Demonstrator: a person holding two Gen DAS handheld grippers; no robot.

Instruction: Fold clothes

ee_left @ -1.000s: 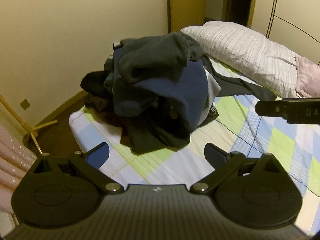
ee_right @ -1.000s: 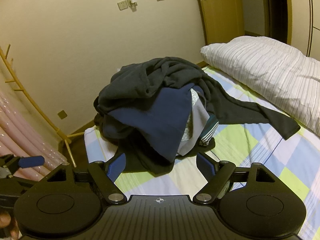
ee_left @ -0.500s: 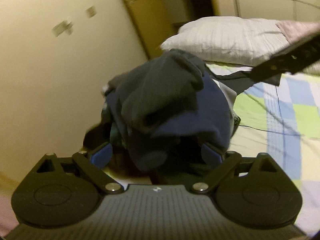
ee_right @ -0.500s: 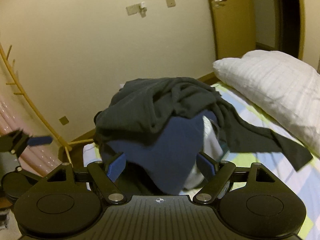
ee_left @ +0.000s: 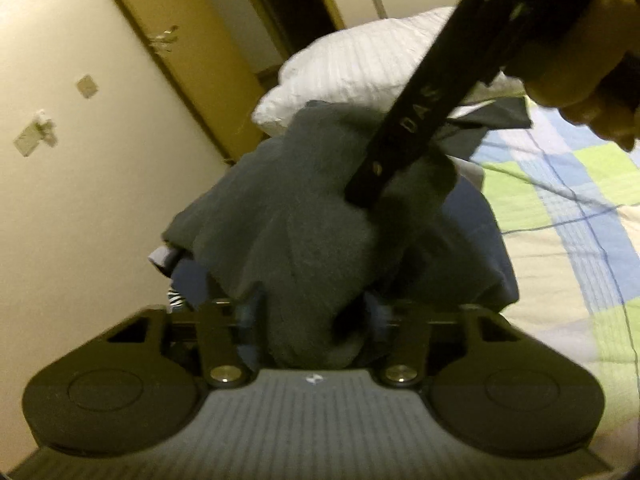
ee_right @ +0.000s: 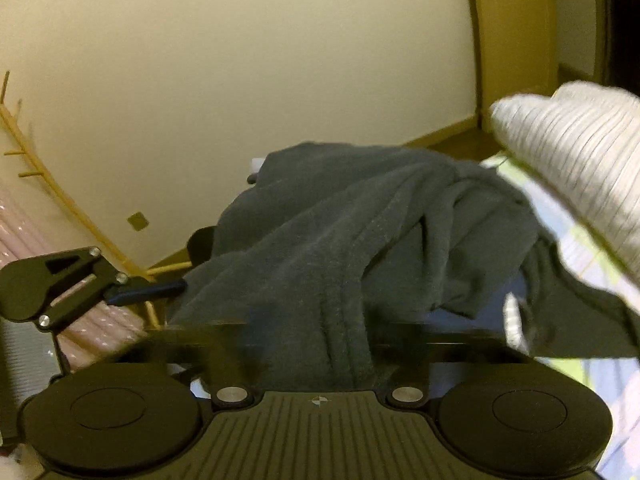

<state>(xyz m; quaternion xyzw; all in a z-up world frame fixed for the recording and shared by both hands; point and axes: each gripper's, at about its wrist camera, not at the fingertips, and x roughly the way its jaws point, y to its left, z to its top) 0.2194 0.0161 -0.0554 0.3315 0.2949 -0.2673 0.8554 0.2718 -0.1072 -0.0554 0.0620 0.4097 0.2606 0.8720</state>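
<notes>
Both grippers are dug into the grey top [ee_left: 288, 240] at 12 o'clock on the pile [ee_left: 472, 248]: left gripper [ee_left: 312, 316] and right gripper [ee_right: 320, 344] each pinch a bunch of it. Lift slow and even, so the navy stuff underneath doesn't tag along

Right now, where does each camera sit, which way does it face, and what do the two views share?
Left wrist: sits on the left gripper, faces the grey garment and pillow; the right gripper's body and a hand cross its top.
Right wrist: sits on the right gripper, faces the same garment and wall; the left gripper shows at left.
Shared: garment, pillow, checked sheet, door.
</notes>
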